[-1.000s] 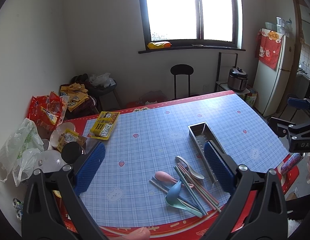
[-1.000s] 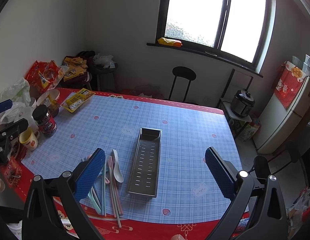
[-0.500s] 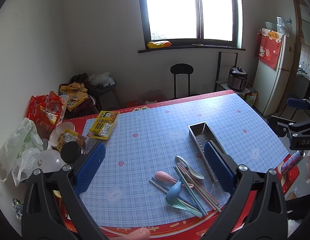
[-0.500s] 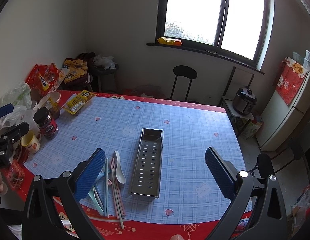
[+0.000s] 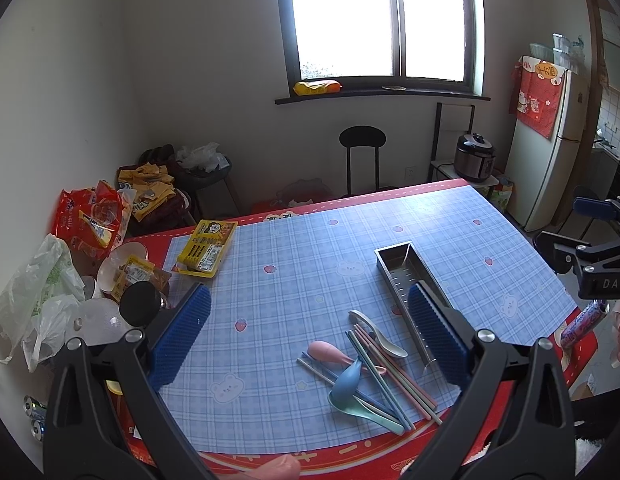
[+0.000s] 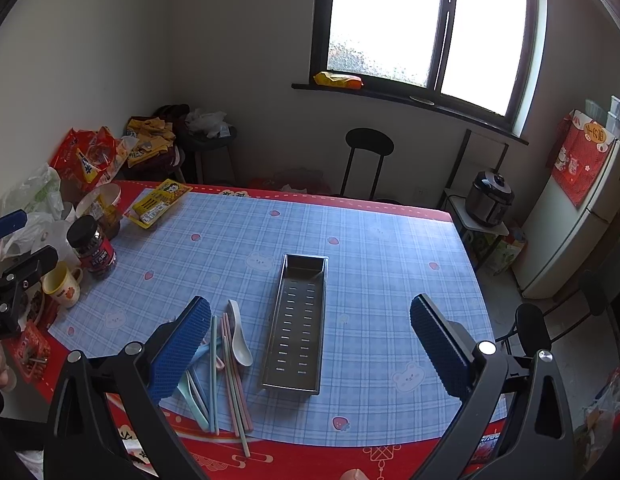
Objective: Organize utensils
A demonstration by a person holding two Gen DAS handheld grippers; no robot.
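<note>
Left gripper: hanging above the desk, jaws spread wide, nothing in them.
Right gripper: same deal, jaws wide apart and empty, up over the near edge.
Desk: blue plaid cloth with a red border.
Metal tray: long perforated steel thing, middle of the desk, nothing in it.
Chopsticks: pink and teal ones lying loose in a pile just left of the tray.
White spoon: right beside the tray, on the chopsticks.
Pink spoon, blue spoon: in the same pile.
Jar and mug: off on the left edge with snack bags.
</note>
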